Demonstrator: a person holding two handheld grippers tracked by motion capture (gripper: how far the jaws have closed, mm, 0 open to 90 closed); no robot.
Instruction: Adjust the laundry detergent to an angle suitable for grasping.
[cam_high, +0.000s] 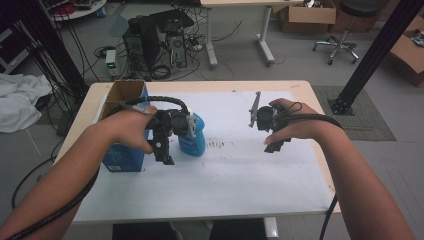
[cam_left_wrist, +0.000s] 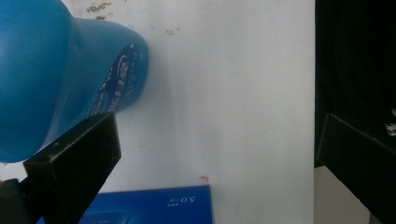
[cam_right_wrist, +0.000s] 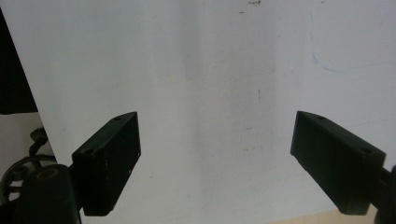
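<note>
The left gripper (cam_high: 165, 150), jaws spread wide with nothing between them, hangs just beside the blue bottle (cam_high: 194, 135) near the surface's (cam_high: 240, 180) left edge, while the right gripper (cam_high: 274, 142) hovers open mid-surface.

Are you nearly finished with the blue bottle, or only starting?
Only starting, it seems. Done: nothing I can tell; the blue bottle stands on the white sheet beside the blue box. In hand: the left gripper is at the bottle, jaws open, not gripping. The right gripper hangs open over bare sheet. Left: probably grabbing and moving the bottle.
</note>
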